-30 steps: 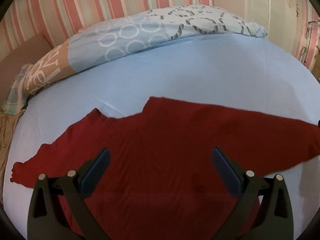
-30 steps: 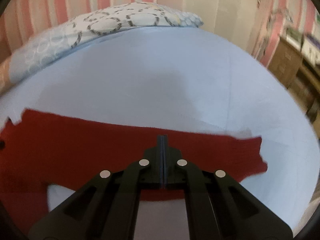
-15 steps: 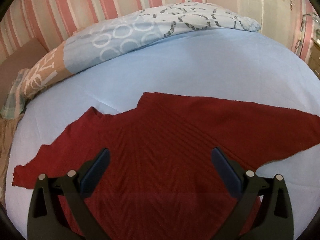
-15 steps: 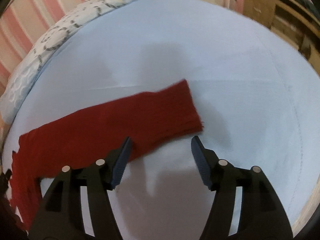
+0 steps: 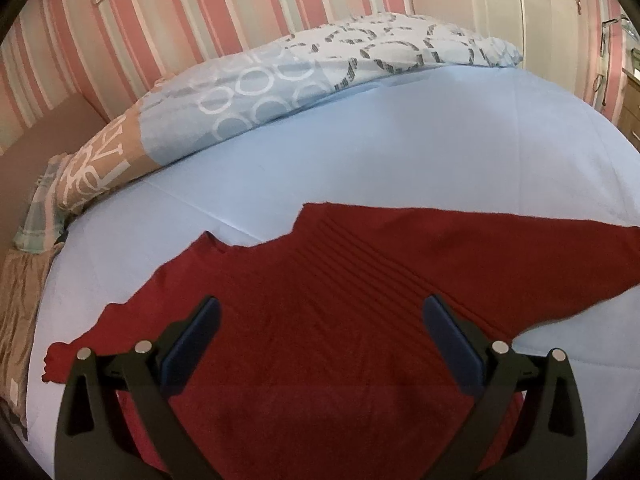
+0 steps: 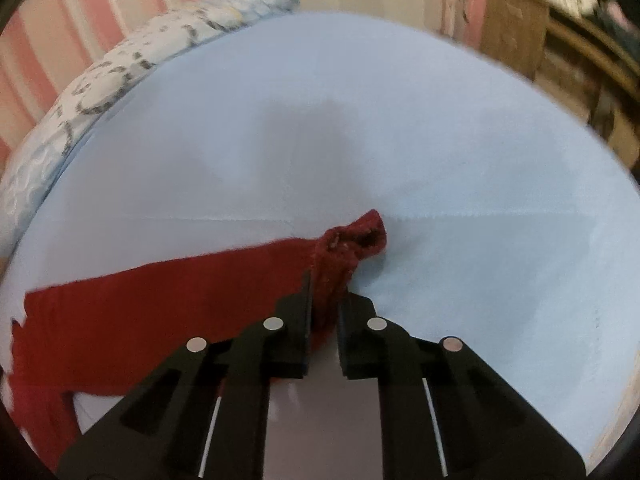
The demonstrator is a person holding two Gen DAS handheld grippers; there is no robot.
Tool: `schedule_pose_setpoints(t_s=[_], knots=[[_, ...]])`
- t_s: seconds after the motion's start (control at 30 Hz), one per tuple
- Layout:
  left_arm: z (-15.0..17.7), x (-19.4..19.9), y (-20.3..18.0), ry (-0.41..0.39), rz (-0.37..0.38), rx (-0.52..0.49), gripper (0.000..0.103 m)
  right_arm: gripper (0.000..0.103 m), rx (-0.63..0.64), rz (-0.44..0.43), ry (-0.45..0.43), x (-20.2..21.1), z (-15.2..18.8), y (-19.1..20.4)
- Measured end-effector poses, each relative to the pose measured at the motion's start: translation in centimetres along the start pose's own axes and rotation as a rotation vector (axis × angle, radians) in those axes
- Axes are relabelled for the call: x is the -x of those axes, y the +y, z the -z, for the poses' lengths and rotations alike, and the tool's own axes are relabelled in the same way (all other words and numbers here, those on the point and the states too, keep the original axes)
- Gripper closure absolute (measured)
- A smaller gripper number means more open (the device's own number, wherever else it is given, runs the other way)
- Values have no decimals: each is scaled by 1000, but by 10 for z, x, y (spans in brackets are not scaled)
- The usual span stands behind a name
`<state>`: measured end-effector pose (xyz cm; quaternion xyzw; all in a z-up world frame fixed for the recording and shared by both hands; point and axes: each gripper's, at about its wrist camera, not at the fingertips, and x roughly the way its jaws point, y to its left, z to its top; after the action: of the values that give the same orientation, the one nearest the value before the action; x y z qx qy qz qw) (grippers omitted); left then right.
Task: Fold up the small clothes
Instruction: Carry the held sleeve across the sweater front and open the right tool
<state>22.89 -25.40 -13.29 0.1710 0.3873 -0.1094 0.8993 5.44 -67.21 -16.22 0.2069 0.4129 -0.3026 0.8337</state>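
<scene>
A dark red knit sweater lies spread flat on the light blue bed sheet, both sleeves stretched out sideways. My left gripper is open and empty, hovering over the sweater's body. In the right wrist view the right sleeve runs leftward and its cuff is bunched and lifted. My right gripper is shut on the sleeve just behind the cuff.
A patterned blue, white and tan duvet is piled along the far side of the bed by the pink striped wall. Wooden furniture stands beyond the bed's right edge. A crumpled blanket hangs at the left edge.
My right gripper moved off the sleeve's middle and opened, then shut on the sleeve by the cuff, bunching it up. The left gripper stayed open, its view shifting slightly.
</scene>
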Motion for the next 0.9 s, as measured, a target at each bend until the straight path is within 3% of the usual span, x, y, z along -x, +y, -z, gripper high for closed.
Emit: schedule_pose_setpoints(t_s=[0.23, 0.3, 0.4, 0.67, 0.9], knots=[[3, 12, 25, -6, -10, -17, 2, 93, 152, -71, -169, 69, 11, 78], [5, 14, 37, -3, -16, -17, 2, 93, 167, -150, -175, 79, 12, 110], [9, 17, 61, 11, -86, -6, 2, 93, 223, -260, -179, 102, 27, 166], [32, 26, 153, 36, -139, 97, 2, 93, 369, -533, -100, 130, 66, 329], [59, 37, 228, 30, -225, 176, 2, 93, 538, -654, 25, 131, 132, 462]])
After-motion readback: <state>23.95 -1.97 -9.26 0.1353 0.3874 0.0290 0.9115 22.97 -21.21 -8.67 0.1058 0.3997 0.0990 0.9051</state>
